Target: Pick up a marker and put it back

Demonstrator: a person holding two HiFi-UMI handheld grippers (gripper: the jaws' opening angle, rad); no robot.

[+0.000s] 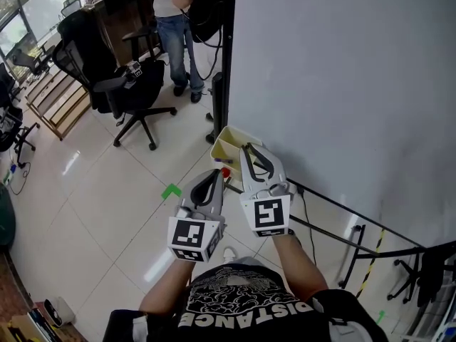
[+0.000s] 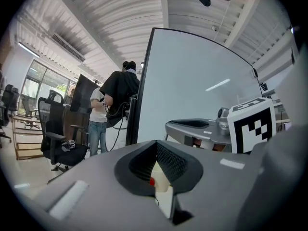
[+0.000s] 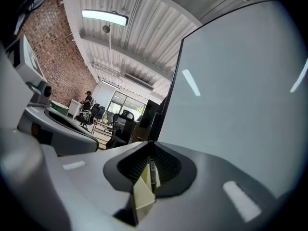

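Observation:
A cream tray [image 1: 226,142] hangs at the whiteboard's lower left corner. My right gripper [image 1: 247,148] is right over it, and its jaws meet at the tip [image 3: 148,143]. A thin black marker [image 3: 152,173] runs down from that tip along the seam of the jaws, and the tray's corner [image 3: 143,198] shows below it. My left gripper [image 1: 215,172] hovers just left of and below the tray, shut with nothing in it [image 2: 156,142]. A red marker end [image 1: 225,172] sits beside its tip; through the jaws' cutout the same red end [image 2: 152,181] lies against the cream tray [image 2: 163,182].
The whiteboard [image 1: 342,70] fills the right side, and its stand's bars and a cable [image 1: 324,216] run along the floor. A black office chair [image 1: 121,84] and a standing person [image 1: 174,34] are at the back left. A green tape mark [image 1: 171,191] is on the tiled floor.

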